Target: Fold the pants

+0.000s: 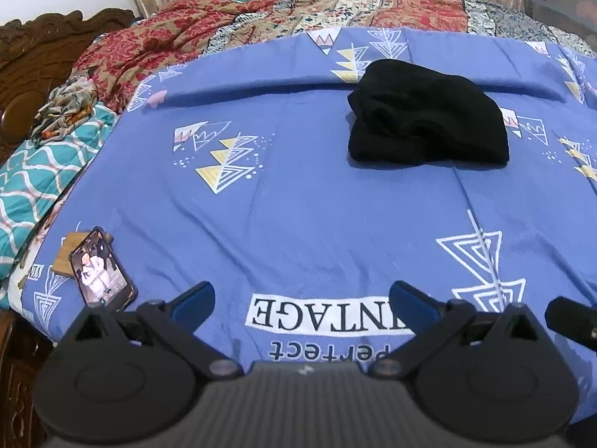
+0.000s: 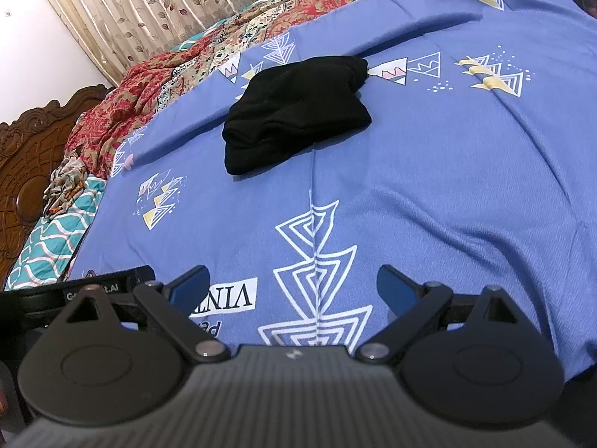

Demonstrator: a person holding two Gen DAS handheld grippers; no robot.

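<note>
Blue patterned bedsheet (image 1: 298, 201) carries folded black pants (image 1: 425, 127) toward its far edge, well apart from both empty grippers, left gripper (image 1: 300, 298) and right gripper (image 2: 293, 285), jaws spread; a phone (image 1: 102, 268) lies near the left edge.

One black pants (image 1: 427, 114) bundle, one phone (image 1: 102, 267) (screen lit), two grippers (image 1: 302, 298)

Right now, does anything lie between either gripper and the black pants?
Nothing visible does: only bare blue bedsheet separates the open left gripper and right gripper from the black pants. The phone lies off left.
</note>
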